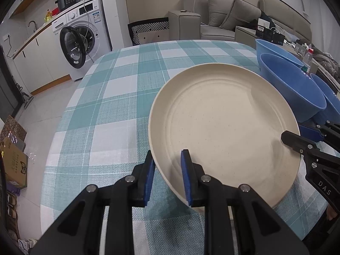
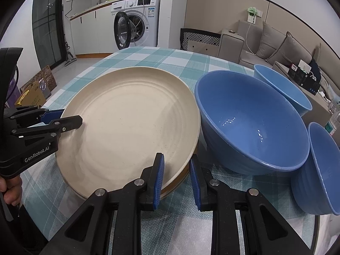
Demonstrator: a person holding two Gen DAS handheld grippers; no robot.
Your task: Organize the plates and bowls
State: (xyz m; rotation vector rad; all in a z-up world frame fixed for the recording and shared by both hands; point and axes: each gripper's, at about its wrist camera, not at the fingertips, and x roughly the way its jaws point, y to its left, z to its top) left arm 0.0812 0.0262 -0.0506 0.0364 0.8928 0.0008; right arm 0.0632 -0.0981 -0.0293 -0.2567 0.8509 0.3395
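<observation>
Since the plate (image 1: 225, 131) is wide, I straddle its rim with both — left gripper (image 1: 167, 176) and right gripper (image 2: 176, 178), fingers apart, not clamped — beside the bowls (image 2: 250, 125)

Matt speckled plate (image 1: 223, 127), glossy bowl (image 2: 250, 123), woven tablecloth (image 1: 106, 106).

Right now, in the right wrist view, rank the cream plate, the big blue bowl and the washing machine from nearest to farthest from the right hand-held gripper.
1. Cream plate: its rim sits between the fingers of the right hand-held gripper.
2. Big blue bowl: just right of the plate.
3. Washing machine: far back, beyond the table.
</observation>
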